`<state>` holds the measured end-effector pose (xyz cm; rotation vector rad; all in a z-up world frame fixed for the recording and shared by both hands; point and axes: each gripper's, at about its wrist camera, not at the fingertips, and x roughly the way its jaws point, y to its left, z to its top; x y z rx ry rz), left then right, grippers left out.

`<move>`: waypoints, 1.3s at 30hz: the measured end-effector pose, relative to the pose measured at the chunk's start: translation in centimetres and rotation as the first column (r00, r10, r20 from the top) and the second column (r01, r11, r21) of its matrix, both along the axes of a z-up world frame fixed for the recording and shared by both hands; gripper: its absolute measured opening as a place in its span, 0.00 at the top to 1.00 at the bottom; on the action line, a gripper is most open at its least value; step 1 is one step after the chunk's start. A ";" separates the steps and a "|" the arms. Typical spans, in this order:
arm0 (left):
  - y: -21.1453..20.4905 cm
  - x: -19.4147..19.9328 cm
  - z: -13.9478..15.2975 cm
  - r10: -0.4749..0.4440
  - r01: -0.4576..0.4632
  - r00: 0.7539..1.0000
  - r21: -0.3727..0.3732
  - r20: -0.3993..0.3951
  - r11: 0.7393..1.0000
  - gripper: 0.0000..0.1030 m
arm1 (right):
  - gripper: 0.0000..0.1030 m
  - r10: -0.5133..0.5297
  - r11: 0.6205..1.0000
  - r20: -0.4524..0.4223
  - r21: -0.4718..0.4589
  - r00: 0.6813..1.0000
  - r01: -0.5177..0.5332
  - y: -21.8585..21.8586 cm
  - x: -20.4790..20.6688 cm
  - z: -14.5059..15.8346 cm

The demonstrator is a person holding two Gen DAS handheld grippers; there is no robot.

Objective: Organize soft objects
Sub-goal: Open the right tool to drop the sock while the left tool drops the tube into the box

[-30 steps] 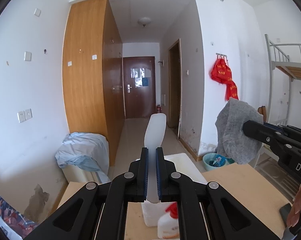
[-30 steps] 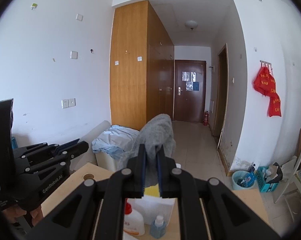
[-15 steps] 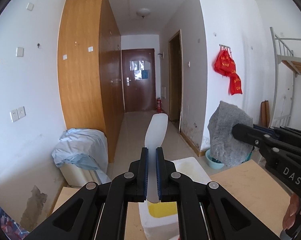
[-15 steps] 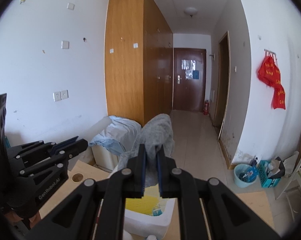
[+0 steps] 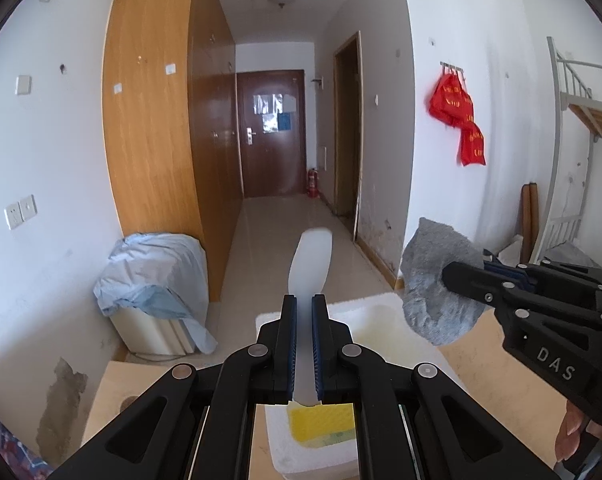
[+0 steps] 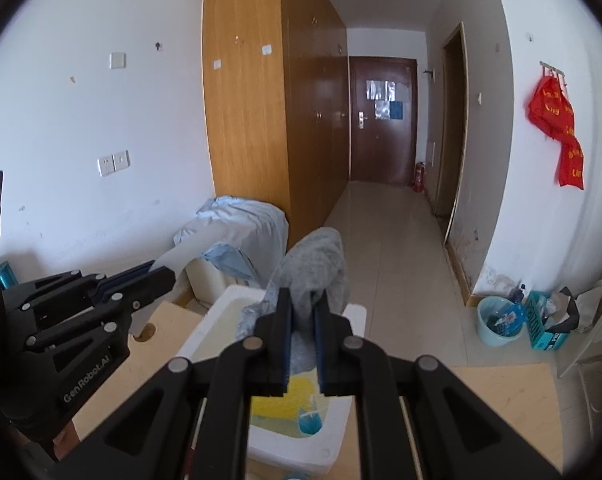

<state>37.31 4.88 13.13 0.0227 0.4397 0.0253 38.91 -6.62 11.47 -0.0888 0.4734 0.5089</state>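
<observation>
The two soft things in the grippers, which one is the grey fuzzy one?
The grey cloth, bunched in the right gripper. The left gripper holds a smooth white insole-shaped piece instead.

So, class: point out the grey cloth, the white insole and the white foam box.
grey cloth [image 6: 321, 264]: right wrist view, its upper fold.
white insole [image 5: 311, 260]: left wrist view, its broad end.
white foam box [image 6: 237, 300]: right wrist view, its far rim.

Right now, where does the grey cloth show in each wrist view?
Left wrist: grey cloth at right of middle, pinched by the right gripper coming in from the right edge.
Right wrist: grey cloth at centre, just above the jaws.
Shared landmark: the white foam box below it.
</observation>
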 end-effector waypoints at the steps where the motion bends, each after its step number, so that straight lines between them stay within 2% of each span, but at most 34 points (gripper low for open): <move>1: 0.2 0.1 -0.1 -0.002 0.002 1.000 -0.003 -0.005 1.000 0.93 | 0.88 0.006 1.000 -0.007 -0.002 1.000 -0.006 0.1 -0.1 -0.3; 9: -0.4 0.1 -1.5 -0.024 0.024 0.999 -0.006 -0.038 1.000 0.93 | 0.88 0.019 1.000 -0.028 -0.018 0.999 -0.020 0.8 0.2 -0.6; 19: -0.3 0.1 -1.3 -0.015 0.015 0.999 -0.004 -0.030 1.000 0.93 | 0.88 0.038 0.997 -0.080 -0.067 0.996 -0.044 1.7 1.2 -1.3; 24: -0.4 0.0 -1.1 -0.015 0.015 1.000 -0.001 -0.025 1.000 0.93 | 0.88 0.042 0.996 -0.080 -0.070 0.996 -0.048 1.7 1.3 -1.2; 33: -0.3 0.2 -1.0 -0.009 0.009 0.999 -0.006 -0.031 1.000 0.93 | 0.87 0.050 0.996 -0.130 -0.066 0.990 -0.059 1.9 2.1 -2.2; 36: -0.2 0.2 -1.1 -0.010 0.010 0.999 -0.006 -0.032 1.000 0.93 | 0.71 0.047 0.996 -0.132 -0.063 0.990 -0.055 1.9 2.1 -2.3; 38: -0.2 0.1 -1.0 -0.009 0.009 0.999 -0.005 -0.032 1.000 0.93 | 0.53 0.042 0.997 -0.123 -0.062 0.992 -0.050 1.9 1.9 -2.2; 39: -0.2 0.1 -1.0 -0.010 0.010 0.999 -0.005 -0.034 1.000 0.93 | 0.48 0.039 0.997 -0.119 -0.061 0.992 -0.046 1.8 1.8 -2.2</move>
